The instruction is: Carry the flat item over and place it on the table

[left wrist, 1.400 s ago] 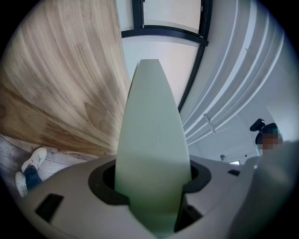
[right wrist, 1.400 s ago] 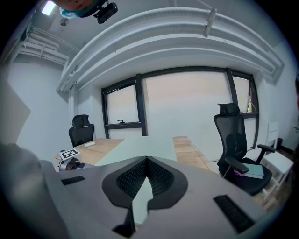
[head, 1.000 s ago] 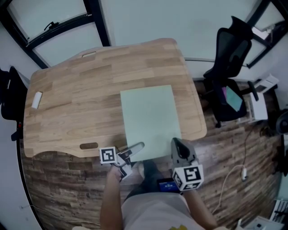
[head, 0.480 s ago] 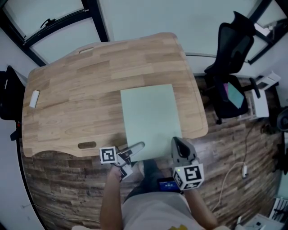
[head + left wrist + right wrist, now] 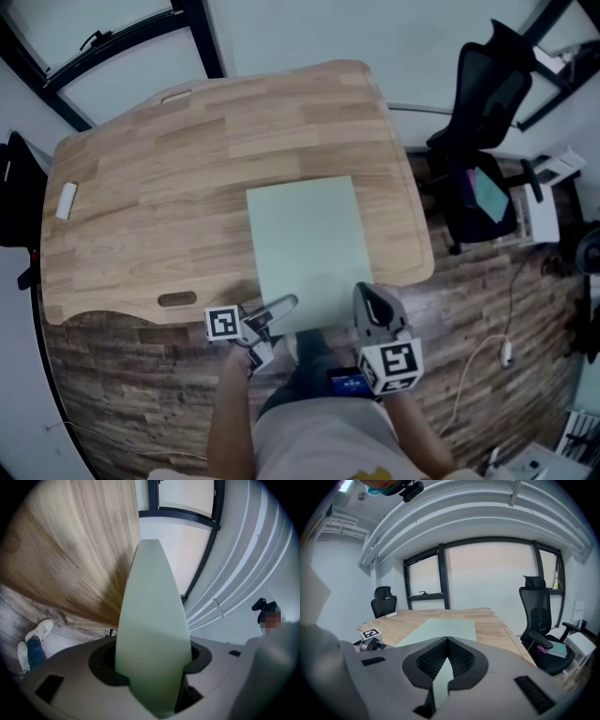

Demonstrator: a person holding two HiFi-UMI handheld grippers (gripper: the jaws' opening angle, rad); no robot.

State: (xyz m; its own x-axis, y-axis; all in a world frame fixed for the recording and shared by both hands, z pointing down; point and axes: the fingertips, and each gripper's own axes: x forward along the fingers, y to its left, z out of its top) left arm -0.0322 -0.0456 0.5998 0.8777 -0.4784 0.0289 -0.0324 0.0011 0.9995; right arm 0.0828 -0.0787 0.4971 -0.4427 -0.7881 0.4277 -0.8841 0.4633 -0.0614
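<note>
Overhead, sheet over table; gripper views: left claw, right claw clamp it.

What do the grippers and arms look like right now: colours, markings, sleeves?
The left gripper and right gripper are grey moulded shells, each carrying a white cube with black square markers. The right's pads are black and ribbed. No sleeves cover the forearms.

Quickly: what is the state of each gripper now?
Left gripper: closed, holding the pale green sheet.
Right gripper: closed, holding the same sheet.
</note>
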